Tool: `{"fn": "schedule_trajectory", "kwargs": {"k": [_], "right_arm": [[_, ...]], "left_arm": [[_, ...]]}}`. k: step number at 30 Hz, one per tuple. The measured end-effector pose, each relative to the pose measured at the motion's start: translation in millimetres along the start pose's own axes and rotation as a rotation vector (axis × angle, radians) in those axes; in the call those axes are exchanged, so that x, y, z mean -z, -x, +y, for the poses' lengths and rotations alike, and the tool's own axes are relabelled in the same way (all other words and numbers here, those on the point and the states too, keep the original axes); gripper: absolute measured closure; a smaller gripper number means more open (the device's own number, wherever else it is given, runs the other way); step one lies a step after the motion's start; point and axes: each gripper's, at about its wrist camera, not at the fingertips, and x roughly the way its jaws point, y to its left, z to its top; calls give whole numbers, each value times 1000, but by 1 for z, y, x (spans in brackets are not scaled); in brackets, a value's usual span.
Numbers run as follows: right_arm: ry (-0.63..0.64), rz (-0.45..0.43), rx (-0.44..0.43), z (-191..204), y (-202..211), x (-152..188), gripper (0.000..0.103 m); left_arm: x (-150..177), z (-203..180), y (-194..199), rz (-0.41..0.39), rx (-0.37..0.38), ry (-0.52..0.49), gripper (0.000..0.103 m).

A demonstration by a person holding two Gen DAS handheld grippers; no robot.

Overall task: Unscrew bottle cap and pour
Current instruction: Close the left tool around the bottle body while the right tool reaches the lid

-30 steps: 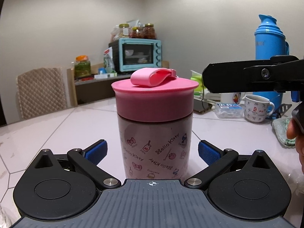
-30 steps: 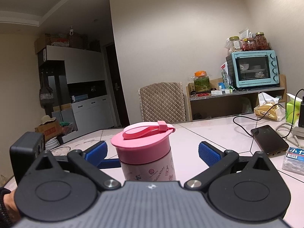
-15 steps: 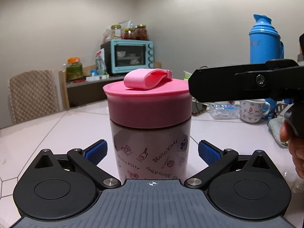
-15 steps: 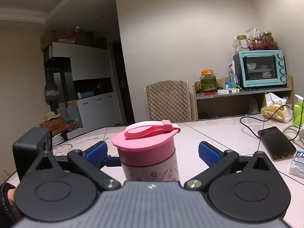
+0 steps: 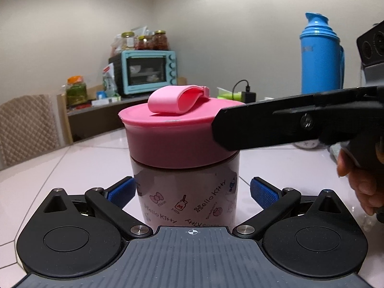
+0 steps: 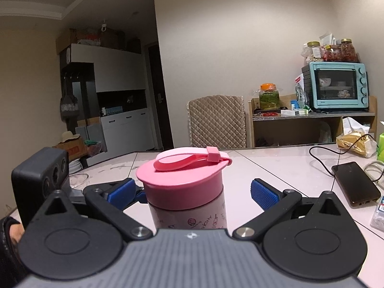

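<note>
Bottle: Hello Kitty print, upright on the table, centre of both views, standing between the blue pads of each gripper.
Table: pale tiled top carrying the bottle; a blue thermos stands at the far right in the left wrist view.
Oven: teal toaster oven on a far shelf, jars on top.
Chair: quilted beige back at the far edge of the table.
Left gripper: spread wide at the bottle's body; left pad just beside or touching the wall, I cannot tell which; right pad apart from it.
Right gripper: spread wide at cap height, both pads apart from the cap; in the left wrist view one black finger reaches in from the right across the cap's near right side.
Cap: pink, seated on the bottle, carry loop folded flat on top.
Phone: dark, lying near right on the table, cable attached.
</note>
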Motion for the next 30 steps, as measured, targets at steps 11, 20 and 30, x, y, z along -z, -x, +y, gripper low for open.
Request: {"fn": "schedule_trajectory", "kwargs": {"k": [11, 20, 30], "right_arm": [[48, 2, -25, 7, -1, 3, 0], [55, -10, -40, 12, 1, 2, 0], [62, 4, -10, 15, -9, -4, 0]], "left_arm": [[1, 15, -2, -31, 81, -2, 3], [1, 22, 1, -48, 96, 9, 13], [0, 26, 2, -48, 114, 4, 13]]}}
